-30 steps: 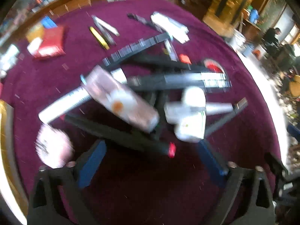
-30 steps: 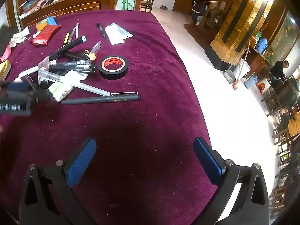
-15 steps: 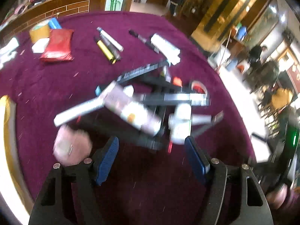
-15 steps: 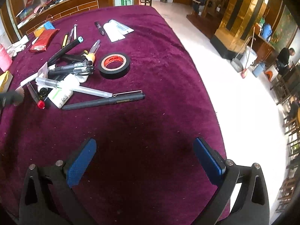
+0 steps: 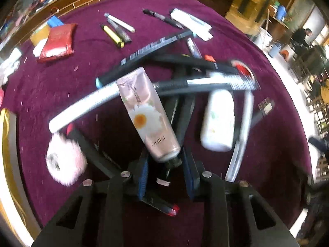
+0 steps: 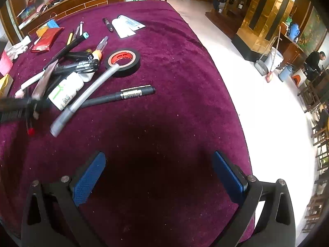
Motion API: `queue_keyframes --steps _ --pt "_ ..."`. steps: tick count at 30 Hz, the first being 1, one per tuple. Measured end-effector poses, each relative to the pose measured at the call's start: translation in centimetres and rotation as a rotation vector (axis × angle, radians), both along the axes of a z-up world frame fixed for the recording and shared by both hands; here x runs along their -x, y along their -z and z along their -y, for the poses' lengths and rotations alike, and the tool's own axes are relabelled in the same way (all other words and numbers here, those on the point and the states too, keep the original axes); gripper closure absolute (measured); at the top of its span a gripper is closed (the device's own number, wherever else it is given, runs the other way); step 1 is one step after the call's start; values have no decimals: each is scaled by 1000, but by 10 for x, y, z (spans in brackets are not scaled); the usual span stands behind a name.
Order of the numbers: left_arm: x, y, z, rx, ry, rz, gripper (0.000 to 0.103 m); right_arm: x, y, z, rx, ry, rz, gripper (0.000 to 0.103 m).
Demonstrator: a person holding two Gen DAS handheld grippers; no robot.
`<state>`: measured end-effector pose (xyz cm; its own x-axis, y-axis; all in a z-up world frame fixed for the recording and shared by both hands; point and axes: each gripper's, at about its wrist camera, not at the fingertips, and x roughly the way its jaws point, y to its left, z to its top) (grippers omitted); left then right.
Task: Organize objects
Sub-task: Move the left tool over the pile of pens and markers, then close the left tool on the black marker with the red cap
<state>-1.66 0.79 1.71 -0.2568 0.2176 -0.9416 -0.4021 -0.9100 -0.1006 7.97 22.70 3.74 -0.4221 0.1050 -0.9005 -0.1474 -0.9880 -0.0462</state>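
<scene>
My left tongs [image 5: 165,169] have just been closing and stand narrow around the cap end of the pink daisy hand-cream tube [image 5: 147,113] atop the pen pile; contact is unclear. My right tongs [image 6: 158,174] gape wide over bare maroon tablecloth [image 6: 164,123]. Only the right view shows the black tape roll [image 6: 123,61].

The tabletop [image 6: 174,61] wears a deep magenta cloth flecked with pale specks. The tube [image 5: 148,113] is pale pink with a white daisy, orange at its centre. The bottle [image 5: 218,119] is white with faint green marks. The tape [image 6: 123,60] is black with a red core. The packet [image 5: 57,41] is red. The tongs [image 6: 158,177] are black with blue pads [image 6: 89,178].
</scene>
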Motion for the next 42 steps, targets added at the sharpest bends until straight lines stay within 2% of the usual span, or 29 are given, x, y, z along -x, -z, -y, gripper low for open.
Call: queue_keyframes --steps 2,4,6,8,9,14,17,19,22,26,31,37,40,42 --pt "-10 -3 12 -25 -18 44 81 1 0 1 4 -5 -3 0" --pt "-20 -13 29 -103 -47 76 81 3 0 1 15 -11 -2 0" --pt "-28 -27 49 -202 -84 66 80 4 0 3 27 -19 -3 0" --pt "-34 -34 64 -253 -131 54 74 5 0 5 27 -26 -3 0" --pt "-36 -36 70 -262 -157 47 65 6 0 6 31 -29 -3 0" --pt "-37 -19 76 -274 -241 80 64 8 0 11 34 -41 -4 0" --pt "-27 -10 71 -222 -260 75 65 9 0 14 31 -47 -4 0" --pt "-21 -1 72 -190 -285 81 85 8 0 16 25 -54 -4 0" --pt "-17 0 78 -200 -312 75 89 6 -1 16 7 -58 -9 0" --pt "-13 1 84 -202 -333 76 89 6 0 9 17 -36 -2 0" --pt "0 -2 74 -153 -305 48 88 8 -2 7 23 -25 -9 0" --pt "19 2 53 -41 -255 -23 87 9 -4 17 21 -43 -15 0" --pt "14 4 34 75 -180 -113 86 11 -7 23 23 -51 -25 0" --pt "6 4 26 125 -121 -172 87 13 -10 28 20 -56 -31 0"
